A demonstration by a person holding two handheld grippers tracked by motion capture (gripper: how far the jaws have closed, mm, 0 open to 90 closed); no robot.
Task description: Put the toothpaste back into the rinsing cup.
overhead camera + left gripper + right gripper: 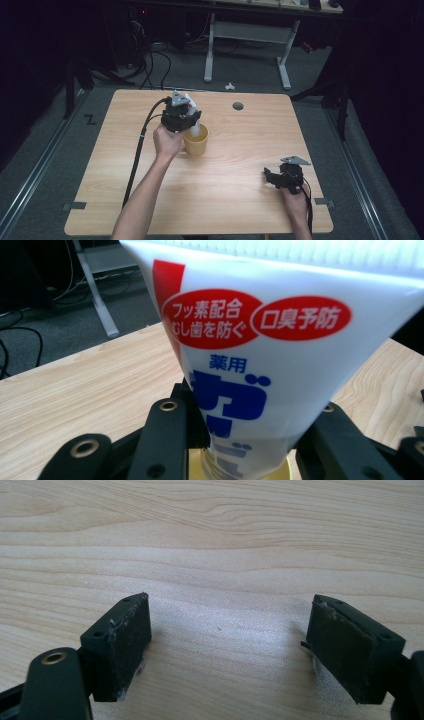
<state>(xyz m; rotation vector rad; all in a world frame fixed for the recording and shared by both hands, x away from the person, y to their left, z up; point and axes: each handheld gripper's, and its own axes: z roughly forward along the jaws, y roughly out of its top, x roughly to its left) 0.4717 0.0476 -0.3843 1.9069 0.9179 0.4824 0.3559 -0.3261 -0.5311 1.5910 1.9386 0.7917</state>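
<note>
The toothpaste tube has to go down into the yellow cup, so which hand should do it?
Left. Its claw is shut on the toothpaste tube right over the yellow cup. The right claw sits open on the table, apart from both.

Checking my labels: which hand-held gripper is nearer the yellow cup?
Left. The left hand-held gripper holds a toothpaste tube right over the yellow cup; the right hand-held gripper rests open, well apart near the table's front right.

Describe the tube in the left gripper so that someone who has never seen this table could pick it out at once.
On the wooden table, left of centre, stands a yellow cup. The left gripper holds a white tube cap-down into it. It has red ovals and blue lettering.
</note>
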